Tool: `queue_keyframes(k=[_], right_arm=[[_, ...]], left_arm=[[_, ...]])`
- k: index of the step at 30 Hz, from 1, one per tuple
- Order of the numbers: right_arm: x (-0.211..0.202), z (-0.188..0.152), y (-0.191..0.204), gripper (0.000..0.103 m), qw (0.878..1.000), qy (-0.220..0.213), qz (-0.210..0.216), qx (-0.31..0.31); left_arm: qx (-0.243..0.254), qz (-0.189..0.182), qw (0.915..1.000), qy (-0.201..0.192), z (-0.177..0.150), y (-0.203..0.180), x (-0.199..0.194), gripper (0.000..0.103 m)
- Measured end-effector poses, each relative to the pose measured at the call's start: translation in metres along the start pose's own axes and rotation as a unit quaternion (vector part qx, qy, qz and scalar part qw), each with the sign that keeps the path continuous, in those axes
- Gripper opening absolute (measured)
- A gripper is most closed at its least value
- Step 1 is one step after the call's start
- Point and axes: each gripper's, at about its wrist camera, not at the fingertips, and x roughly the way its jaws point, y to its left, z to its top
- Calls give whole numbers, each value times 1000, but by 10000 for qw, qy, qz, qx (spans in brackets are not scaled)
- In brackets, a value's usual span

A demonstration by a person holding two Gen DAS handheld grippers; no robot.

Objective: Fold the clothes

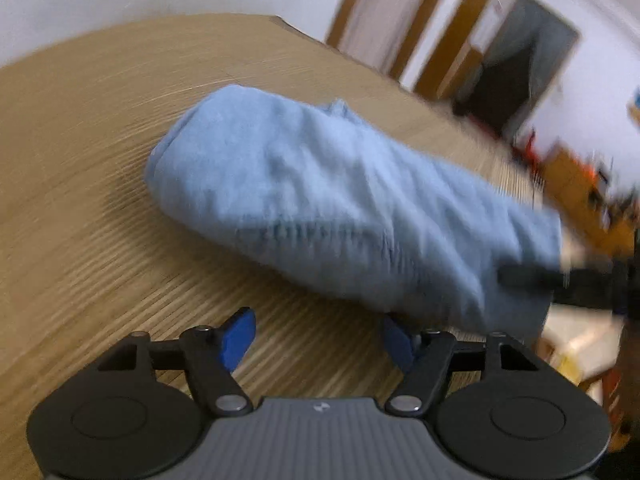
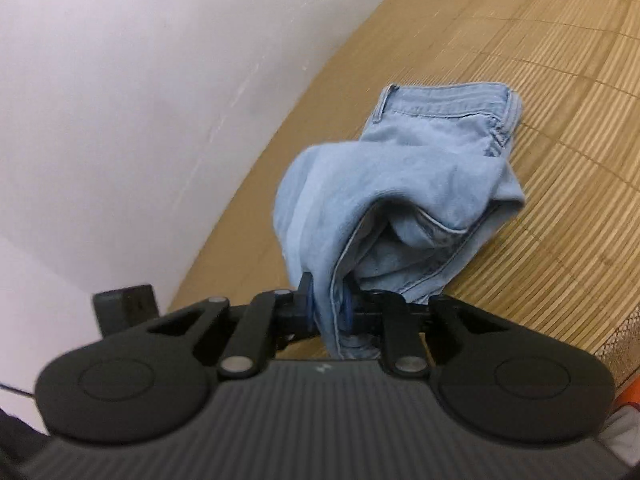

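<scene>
Right gripper (image 2: 329, 306): jaws clenched on a hem of the jeans (image 2: 404, 184), the cloth pinched between the blue pads.
Left gripper (image 1: 318, 338): jaws spread wide, nothing between them; its right pad sits just beside the edge of the jeans (image 1: 340, 200).
Jeans: light blue, bunched in a loose fold on the bamboo mat (image 2: 560, 160), waistband at the far end.
Wall (image 2: 140, 100): white, bordering the mat.

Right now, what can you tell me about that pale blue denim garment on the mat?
The pale blue denim garment looks like soft, faded jeans, bunched into a loose roll on the woven bamboo mat. Its stitched waistband lies at the far end. The right gripper pinches a near hem; the left gripper stands open beside it.
</scene>
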Motion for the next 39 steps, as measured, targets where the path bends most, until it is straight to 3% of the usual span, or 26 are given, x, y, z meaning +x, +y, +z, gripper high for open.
queue_keyframes(k=[3,5,7,10,12,15,18,21,24,28,31,34,39], right_arm=[[-5,-2,16,20,9965,371,-395,-630],[-18,-4,33,21,9862,581,-659,-1401],[-40,-8,52,21,9672,694,-796,-2311],[-62,17,65,21,9391,40,-1240,-3204],[-48,36,62,21,9071,-225,-1840,-3780],[11,68,32,21,8785,-7,-2350,-4160],[56,79,1,20,9098,835,-1965,-3558],[59,63,-3,16,9099,974,-1776,-3620],[53,67,-6,11,9281,1351,-1238,-3242],[54,70,-9,5,9321,1830,-624,-3063],[53,77,-28,5,9499,1953,-221,-2428],[47,82,-46,5,9644,1882,-188,-1849],[31,70,-39,5,9573,1749,-739,-2182]], left_arm=[[-37,-96,9999,-38,5,-1,6,62],[22,-108,9999,-65,5,-1,8,59],[1,-127,9999,-88,4,1,8,58],[-47,-148,9998,-92,3,3,12,57],[-72,-154,9998,-99,2,6,15,55],[-71,-145,9998,-104,8,6,13,53],[7,-46,9999,-149,14,-1,14,46],[63,123,9997,-194,18,-6,9,42],[139,276,9988,-366,27,-13,-1,38],[284,381,9966,-673,44,-23,-21,32],[361,384,9951,-841,61,-34,-24,31],[379,302,9946,-916,77,-49,-15,31],[544,161,9937,-962,97,-74,1,33]])
